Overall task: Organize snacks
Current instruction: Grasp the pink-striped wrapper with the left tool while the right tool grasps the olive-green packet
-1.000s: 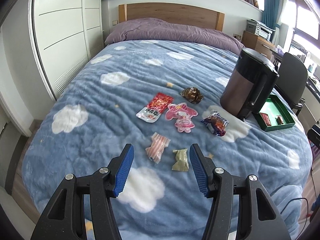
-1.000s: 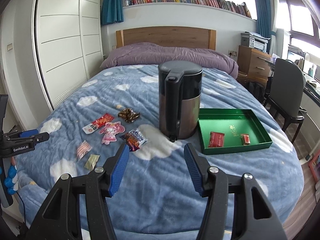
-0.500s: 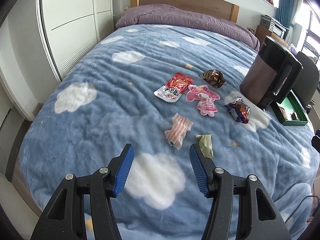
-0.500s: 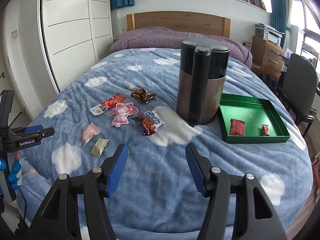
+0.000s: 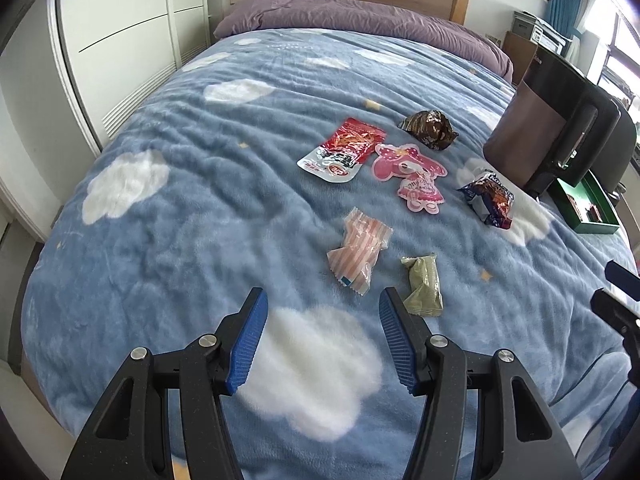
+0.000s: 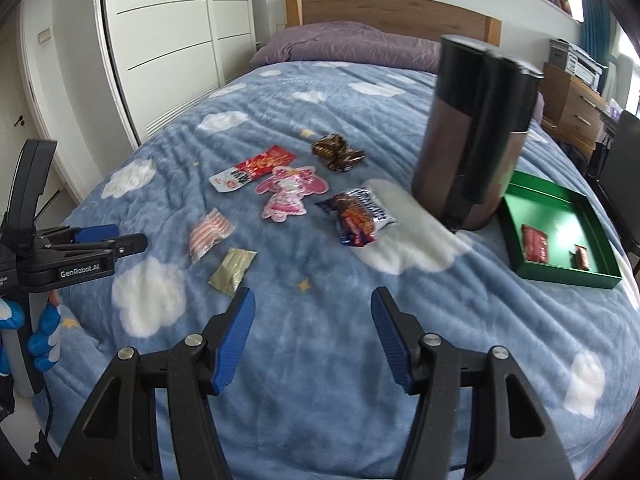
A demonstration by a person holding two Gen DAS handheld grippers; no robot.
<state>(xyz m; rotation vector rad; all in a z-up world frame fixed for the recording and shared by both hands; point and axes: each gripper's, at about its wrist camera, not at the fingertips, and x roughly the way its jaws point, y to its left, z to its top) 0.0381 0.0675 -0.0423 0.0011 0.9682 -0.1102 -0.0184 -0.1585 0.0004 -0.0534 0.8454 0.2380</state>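
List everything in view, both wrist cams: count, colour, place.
snack packets on blanket: 6; red-white pouch, pink character pouch, brown wrapper, blue-orange pack, pink-striped sachet, olive sachet; loose at mid-bed
snacks in tray: 2; red, small dark red
tray: 1, green, bed's right edge, right of kettle
kettle: 1, black and bronze, upright on blanket
blanket: 1, blue with white clouds, covers bed
pillow: 1, purple, at wooden headboard
wardrobe: 1, white, left of bed
left claw: open, empty, just short of the striped sachet
right claw: open, empty, over bare blanket
gloved hand: blue-white, holds left claw's handle
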